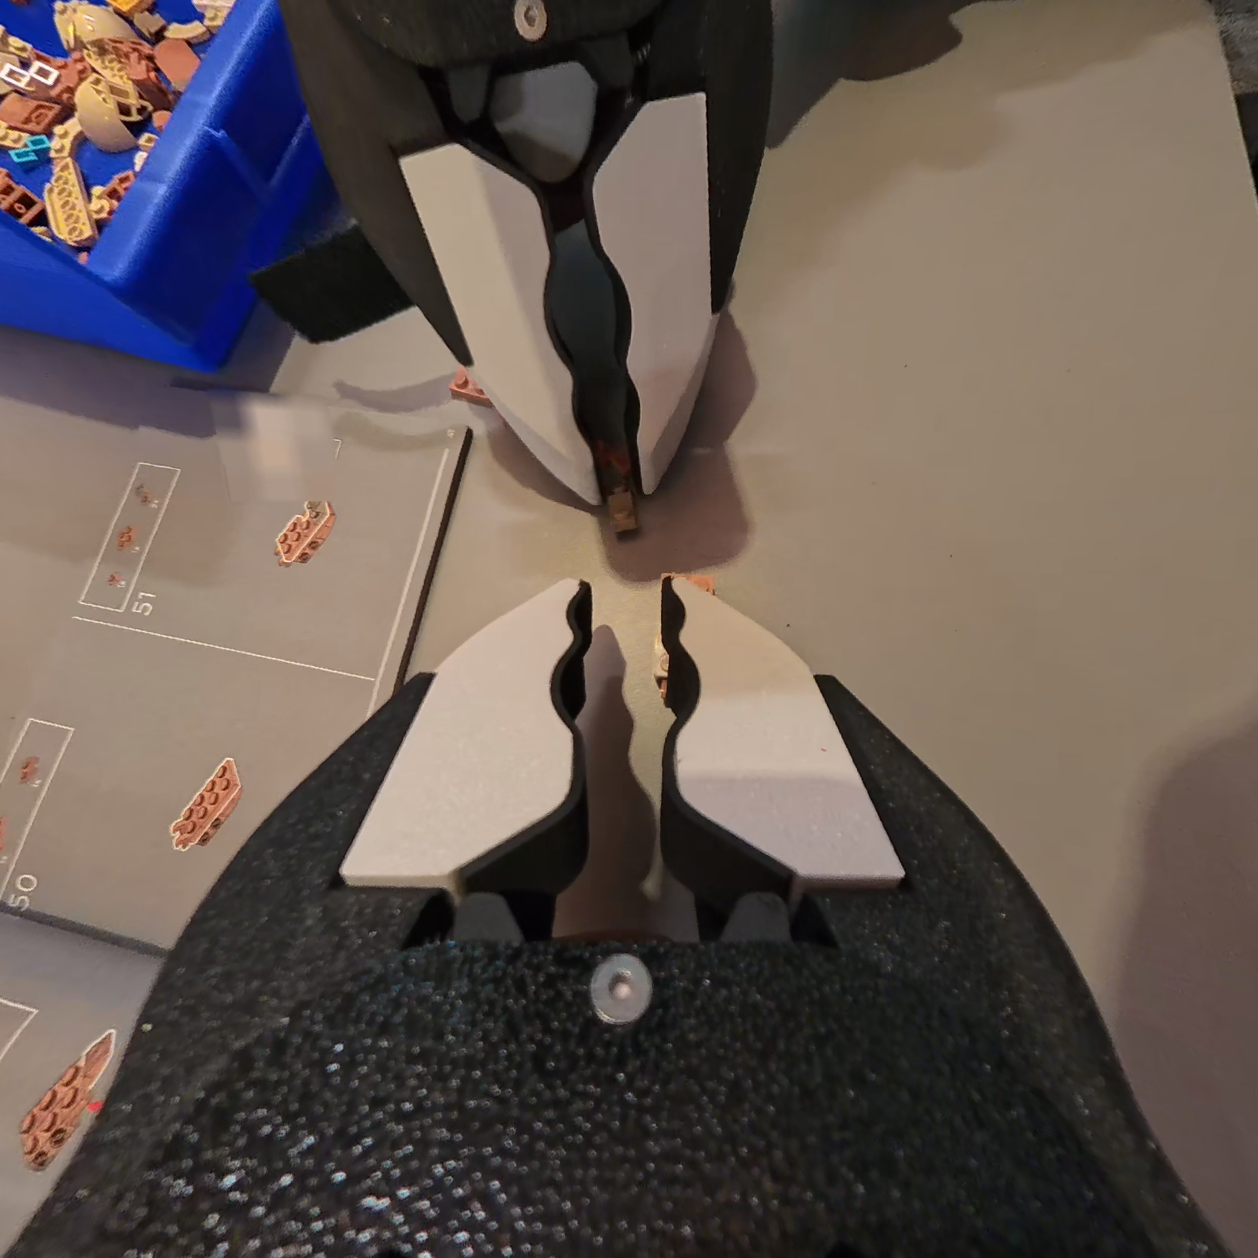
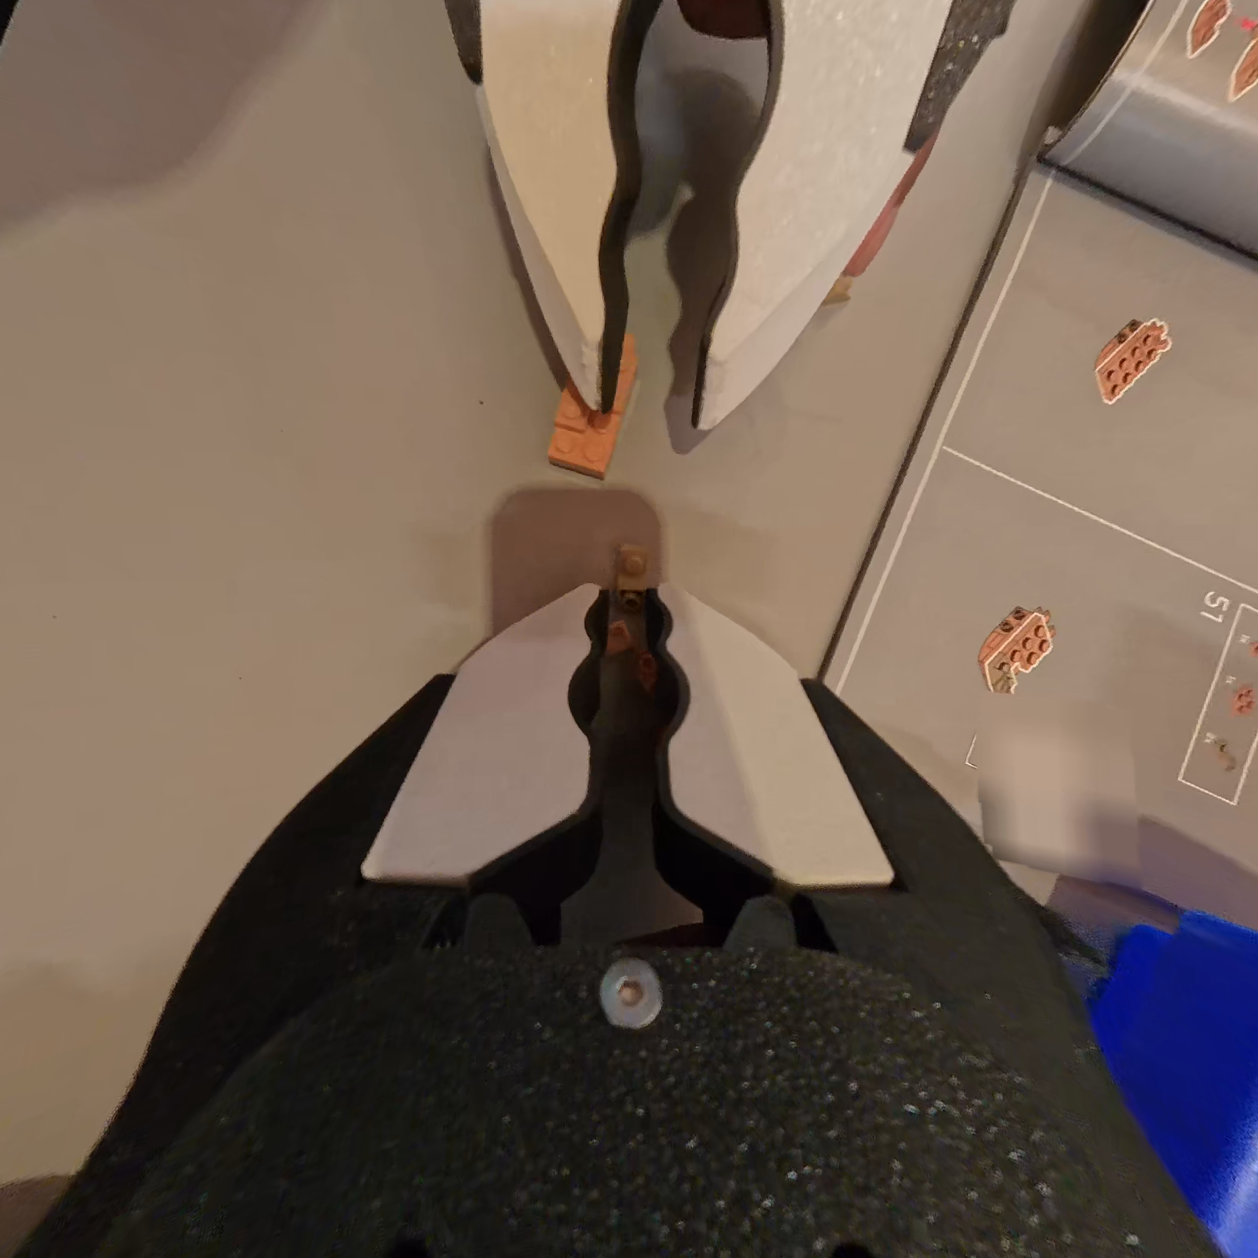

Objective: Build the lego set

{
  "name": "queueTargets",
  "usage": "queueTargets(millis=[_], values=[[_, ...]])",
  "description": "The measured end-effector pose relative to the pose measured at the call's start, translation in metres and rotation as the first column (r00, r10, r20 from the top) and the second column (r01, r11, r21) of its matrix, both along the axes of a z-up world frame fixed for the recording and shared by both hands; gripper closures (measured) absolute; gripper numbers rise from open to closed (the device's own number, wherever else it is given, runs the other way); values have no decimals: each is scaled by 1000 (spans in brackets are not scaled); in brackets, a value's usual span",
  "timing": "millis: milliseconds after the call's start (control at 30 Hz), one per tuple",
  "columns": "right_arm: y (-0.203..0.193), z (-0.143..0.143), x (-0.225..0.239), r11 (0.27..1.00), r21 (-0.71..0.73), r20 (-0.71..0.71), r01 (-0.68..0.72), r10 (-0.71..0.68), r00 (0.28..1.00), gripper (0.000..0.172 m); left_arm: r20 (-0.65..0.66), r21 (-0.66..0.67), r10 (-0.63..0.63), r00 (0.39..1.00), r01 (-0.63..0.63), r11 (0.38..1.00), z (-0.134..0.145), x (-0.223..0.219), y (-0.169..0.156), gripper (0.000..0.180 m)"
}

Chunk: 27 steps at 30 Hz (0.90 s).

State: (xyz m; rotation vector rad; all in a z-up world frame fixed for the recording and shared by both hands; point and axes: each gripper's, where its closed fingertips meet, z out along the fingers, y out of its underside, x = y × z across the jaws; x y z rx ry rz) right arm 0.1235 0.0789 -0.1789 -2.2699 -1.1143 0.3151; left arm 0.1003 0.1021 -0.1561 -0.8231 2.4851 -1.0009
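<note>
My right gripper point(image 2: 627, 591) is shut on a small tan stud piece point(image 2: 633, 568) that sticks out past its fingertips, just above the grey table point(image 2: 238, 476). The left wrist view shows the same gripper point(image 1: 623, 490) from the front, with the tan piece point(image 1: 625, 521) pinched at its tips. My left gripper point(image 1: 626, 585) is open with nothing between its pads. It faces the right gripper, tip to tip. One of its fingertips point(image 2: 602, 398) rests on an orange-brown flat plate point(image 2: 589, 429) that lies on the table. In the left wrist view, a corner of the plate point(image 1: 701, 582) shows beside that finger.
A blue bin point(image 1: 204, 204) with several tan and brown bricks stands at the far left. A grey instruction sheet point(image 1: 204, 647) with brick drawings lies beside the grippers, and also shows in the right wrist view point(image 2: 1089, 544). A small brown piece point(image 1: 470, 389) lies behind the right gripper. My right fingertips sit around 5 centimeters from my left ones.
</note>
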Motion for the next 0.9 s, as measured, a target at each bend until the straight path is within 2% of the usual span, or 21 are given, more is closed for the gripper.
queueTargets(millis=[200, 333, 700, 900], values=[[3, 1, -6, 1000, 20, 0, -10, 10, 1000, 164, 5, -2, -2, 1000, 2, 1000, 0, 0, -2, 162], [9, 15, -6, 997, 70, -10, 12, -12, 1000, 164, 14, -13, -1, 1000, 1, 1000, 2, 1, -4, 162], [11, 30, -12, 994, 101, 44, 41, -46, 998, 164, 109, 19, -12, 994, 10, 1000, 11, 5, -10, 162], [11, 34, -13, 993, 109, 42, 43, -48, 998, 164, 127, 34, -13, 992, 9, 999, 9, 7, -10, 173]])
